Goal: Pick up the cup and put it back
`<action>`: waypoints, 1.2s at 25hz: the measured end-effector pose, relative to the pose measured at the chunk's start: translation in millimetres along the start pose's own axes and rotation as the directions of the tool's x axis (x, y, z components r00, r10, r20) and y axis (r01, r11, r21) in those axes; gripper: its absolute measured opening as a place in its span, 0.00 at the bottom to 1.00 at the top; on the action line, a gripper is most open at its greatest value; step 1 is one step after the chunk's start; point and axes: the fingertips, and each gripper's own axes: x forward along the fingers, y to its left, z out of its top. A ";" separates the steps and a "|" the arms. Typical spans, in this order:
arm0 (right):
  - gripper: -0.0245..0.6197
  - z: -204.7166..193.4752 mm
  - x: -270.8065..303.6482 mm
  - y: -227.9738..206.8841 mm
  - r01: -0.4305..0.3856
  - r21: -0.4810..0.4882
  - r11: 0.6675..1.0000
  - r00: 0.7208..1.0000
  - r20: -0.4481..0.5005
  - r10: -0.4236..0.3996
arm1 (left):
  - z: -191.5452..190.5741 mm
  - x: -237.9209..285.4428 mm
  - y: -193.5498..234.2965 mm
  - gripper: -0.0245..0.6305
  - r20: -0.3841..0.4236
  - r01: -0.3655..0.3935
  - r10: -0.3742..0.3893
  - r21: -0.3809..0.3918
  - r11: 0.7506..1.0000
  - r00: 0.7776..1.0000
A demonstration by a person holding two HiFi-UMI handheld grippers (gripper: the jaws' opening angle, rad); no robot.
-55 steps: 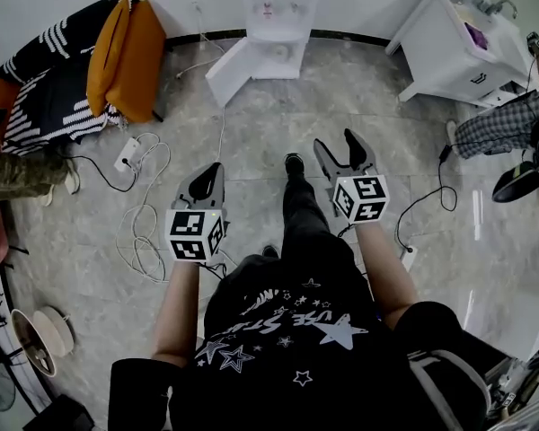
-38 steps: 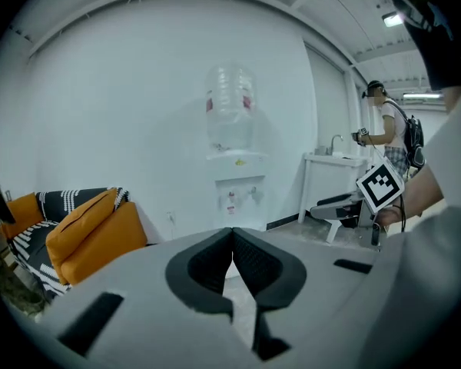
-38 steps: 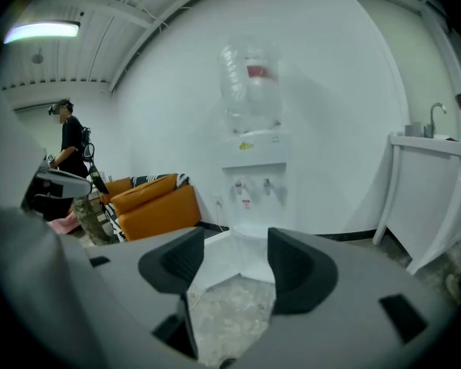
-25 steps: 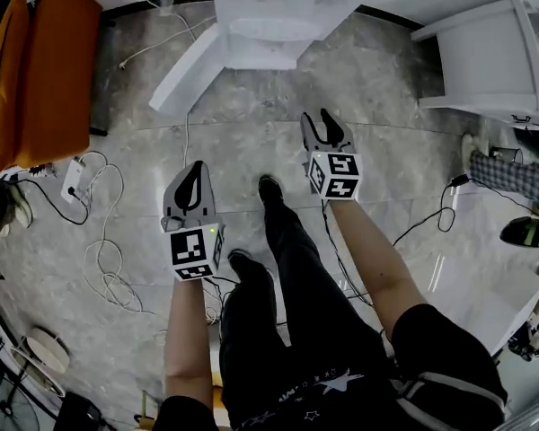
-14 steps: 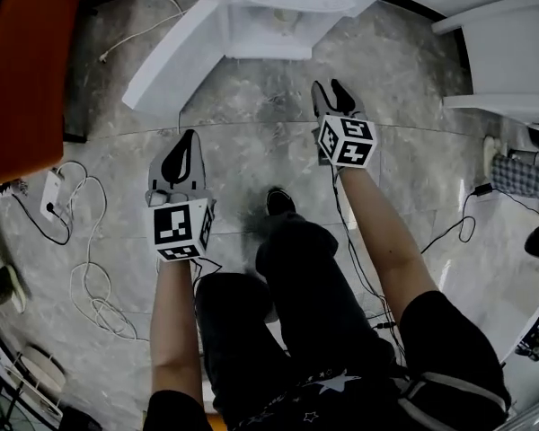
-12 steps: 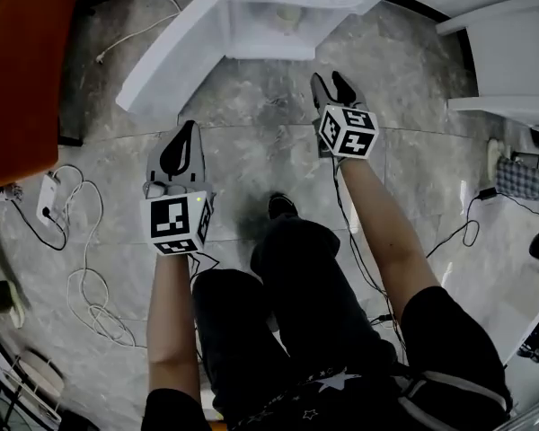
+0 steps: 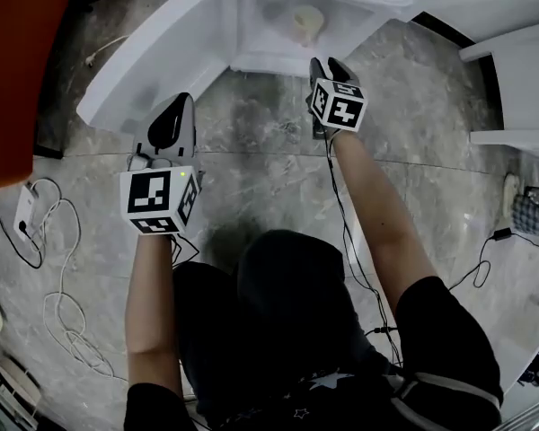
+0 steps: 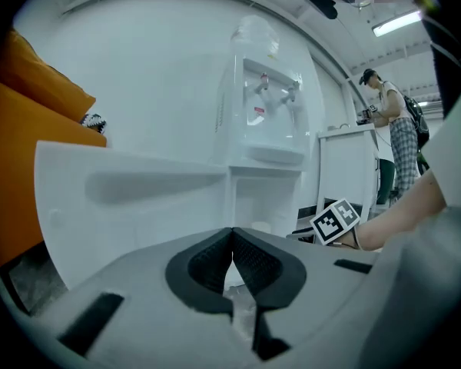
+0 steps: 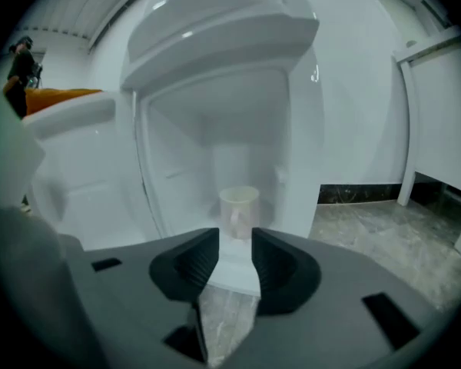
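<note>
Approach stage, with the lift not yet begun. The cup (image 9: 239, 208) is standing inside the open lower compartment of the water dispenser (image 8: 265, 106), straight ahead of the right tool (image 9: 236, 241) and apart from it. That tool's jaws are standing apart, having just been narrowing, with nothing between them. The left tool (image 8: 232, 233) is resting with its jaws together, empty. Grasping, lifting and returning the cup are all remaining.
</note>
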 end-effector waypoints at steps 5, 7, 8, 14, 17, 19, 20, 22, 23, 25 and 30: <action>0.33 -8.0 43.2 -1.4 -0.010 0.009 1.000 1.000 0.002 0.010 | -13.9 20.3 7.7 0.05 0.000 -0.011 0.011 0.000 1.000 1.000; 0.35 -8.4 56.1 0.3 -0.021 0.012 1.000 1.000 -0.001 0.021 | -18.3 25.9 8.3 0.05 -0.005 -0.009 0.009 -0.007 1.000 1.000; 0.35 -8.3 62.2 0.6 -0.020 0.010 1.000 1.000 -0.003 0.020 | -20.8 27.8 8.9 0.05 -0.009 -0.010 0.010 -0.013 1.000 1.000; 0.31 -4.9 91.6 -2.7 0.029 -0.006 1.000 1.000 -0.006 -0.029 | -28.9 27.4 13.2 0.05 -0.011 -0.020 0.020 -0.033 0.999 1.000; 0.28 -5.2 99.6 -5.1 0.061 -0.008 0.998 0.998 -0.009 -0.061 | -33.0 24.5 16.3 0.05 -0.016 -0.025 0.025 -0.033 0.999 1.000; 0.23 -5.5 102.2 -7.8 0.071 0.002 0.997 0.997 -0.022 -0.071 | -34.7 22.0 18.2 0.05 -0.018 -0.031 0.030 -0.032 0.999 0.999; 0.13 -6.2 102.3 -9.1 0.075 0.006 0.997 0.997 -0.035 -0.075 | -35.7 20.8 18.9 0.05 -0.021 -0.034 0.033 -0.027 0.999 0.999; 0.12 -6.8 100.5 -11.5 0.081 -0.002 0.997 0.995 -0.056 -0.081 | -37.5 19.0 19.4 0.05 -0.028 -0.035 0.035 -0.015 0.999 0.999; 0.12 -6.0 99.0 -11.4 0.078 -0.014 0.997 0.995 -0.056 -0.079 | -38.1 18.1 19.2 0.05 -0.029 -0.034 0.034 -0.013 0.999 0.999; 0.11 -1.5 93.8 -10.0 0.071 -0.038 0.997 0.997 -0.036 -0.072 | -38.4 15.5 18.2 0.05 -0.029 -0.029 0.028 -0.013 0.999 0.999; 0.10 8.9 73.3 -0.3 0.035 -0.082 0.996 0.999 -0.019 -0.036 | -34.9 6.5 12.9 0.05 -0.019 -0.007 0.006 -0.014 1.000 1.000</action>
